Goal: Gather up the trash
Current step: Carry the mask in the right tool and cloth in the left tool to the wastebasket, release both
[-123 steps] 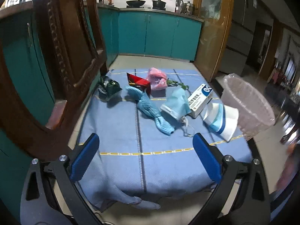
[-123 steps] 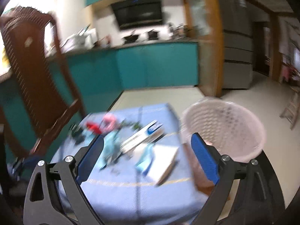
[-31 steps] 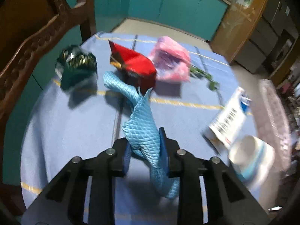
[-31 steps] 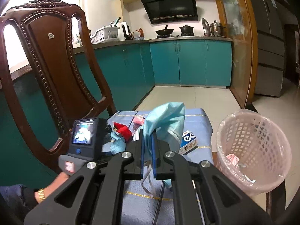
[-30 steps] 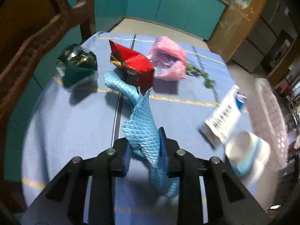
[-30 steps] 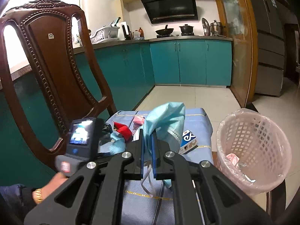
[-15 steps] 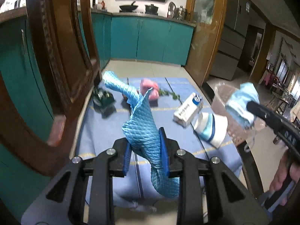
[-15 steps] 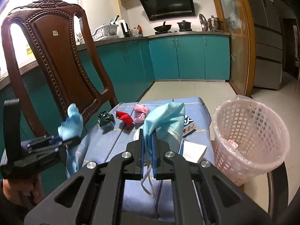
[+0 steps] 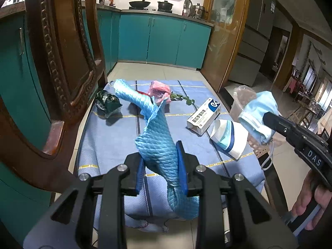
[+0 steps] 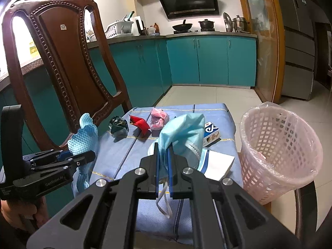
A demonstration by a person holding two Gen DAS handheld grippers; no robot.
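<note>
My left gripper [image 9: 160, 159] is shut on a blue waffle-weave cloth [image 9: 154, 128], held up above the blue table cover [image 9: 110, 137]. In the right wrist view that same cloth [image 10: 85, 137] hangs from the left gripper [image 10: 83, 155] at the left. My right gripper [image 10: 164, 155] is shut on a light blue face mask [image 10: 182, 132], its ear loop dangling below. The mask [image 9: 258, 112] shows at the right of the left wrist view, in front of the pink lined basket [image 10: 280, 145]. On the cover lie a dark green wrapper [image 9: 109, 102], a red wrapper [image 10: 140, 123], a pink bag [image 10: 158, 119], a medicine box [image 9: 204, 116] and a paper cup [image 9: 228, 138].
A carved wooden chair [image 10: 60, 62] stands at the table's left edge. A green sprig [image 9: 182, 98] lies beside the pink bag. Teal cabinets [image 10: 207, 60] line the far wall across tiled floor. A hand [image 9: 311, 205] grips the right tool.
The left gripper has lifted the blue cloth off the table and drawn back, so the whole table shows now. The right gripper with the mask has hardly moved.
</note>
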